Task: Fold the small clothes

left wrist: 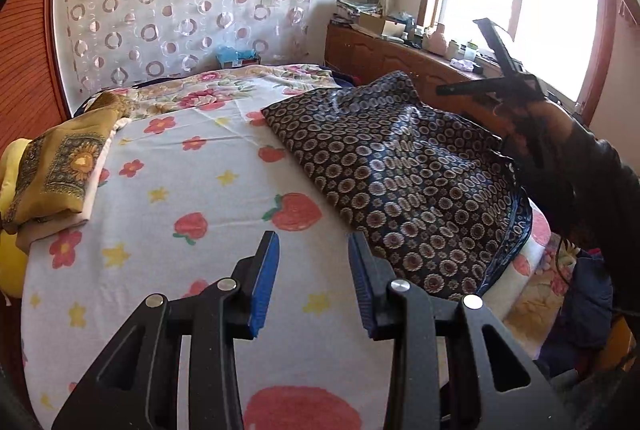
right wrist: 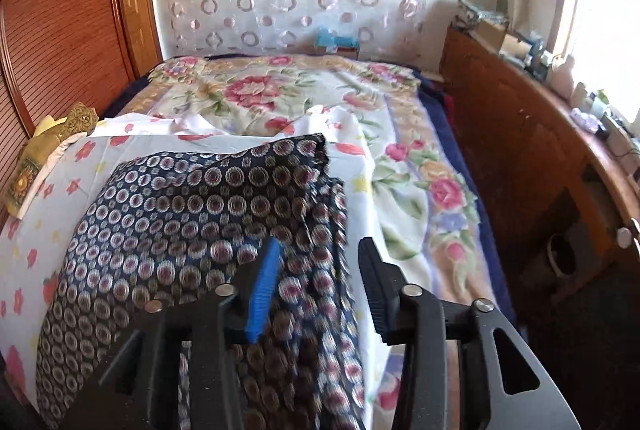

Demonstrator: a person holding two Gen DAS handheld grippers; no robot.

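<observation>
Now the dark cloth [left wrist: 404,173] with round flower prints lay spread on the bed [left wrist: 192,197], on its right part, over a white sheet with strawberries and small flowers. Its far corner [right wrist: 316,145] stood a little raised and wrinkled, and its right edge hung in loose folds.

The left gripper [left wrist: 314,278] hovered above the bare sheet, just beside the near left edge of the cloth. Its jaws stood partly apart, with nothing between the blue pads.

The right gripper [right wrist: 320,286] was above the right edge of the cloth. Its jaws were also apart, and the pads did not press on the cloth, which lay blurred under them. In the left view a dark sleeve [left wrist: 592,181] carried this gripper [left wrist: 480,69] high over the cloth.

At the left side of the bed a folded yellow cloth [left wrist: 60,169] rested on a small pile, well apart from the dark one.
</observation>
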